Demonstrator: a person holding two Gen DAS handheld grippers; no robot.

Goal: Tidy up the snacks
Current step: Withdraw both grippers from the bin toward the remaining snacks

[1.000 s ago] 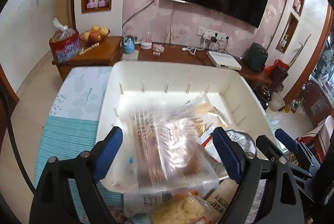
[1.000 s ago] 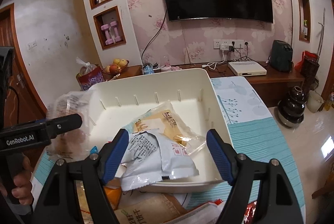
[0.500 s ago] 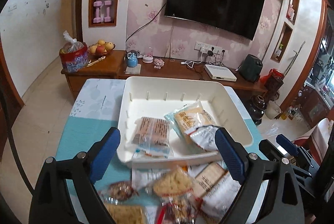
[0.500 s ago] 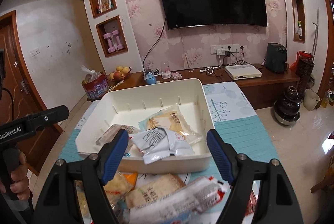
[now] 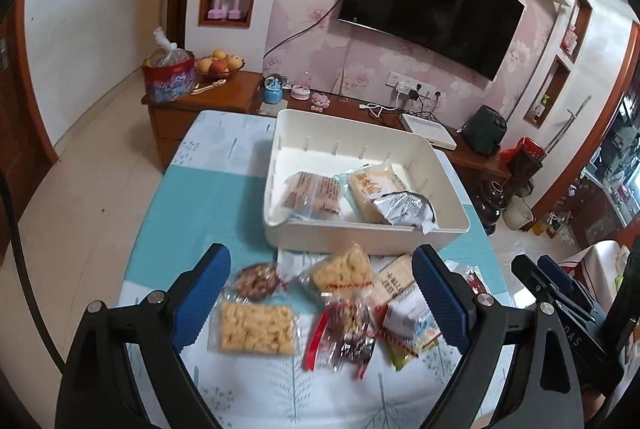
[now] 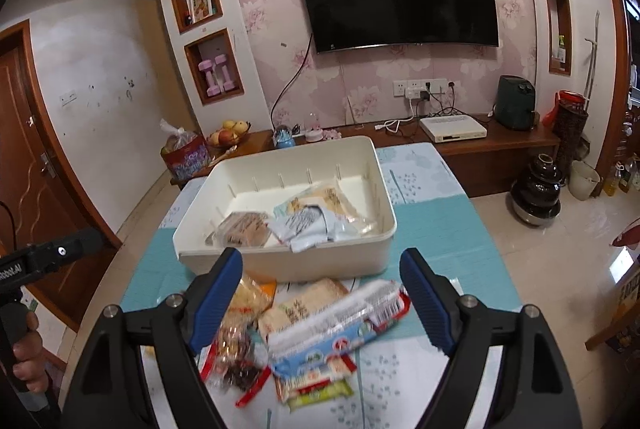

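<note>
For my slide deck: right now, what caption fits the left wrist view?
Open left gripper hovers over loose snack packets before a white bin holding three.

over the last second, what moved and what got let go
The left claw let go of the clear-wrapped brown snack, which now lies in the white bin beside the yellow pack and silver pack. Both claws, left and right claw, pulled back, open, over the loose snack pile on the table. The bin and its other two packs stayed put.

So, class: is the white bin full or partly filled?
Partly filled: the bin holds three packets near its front; its back floor is bare.
</note>
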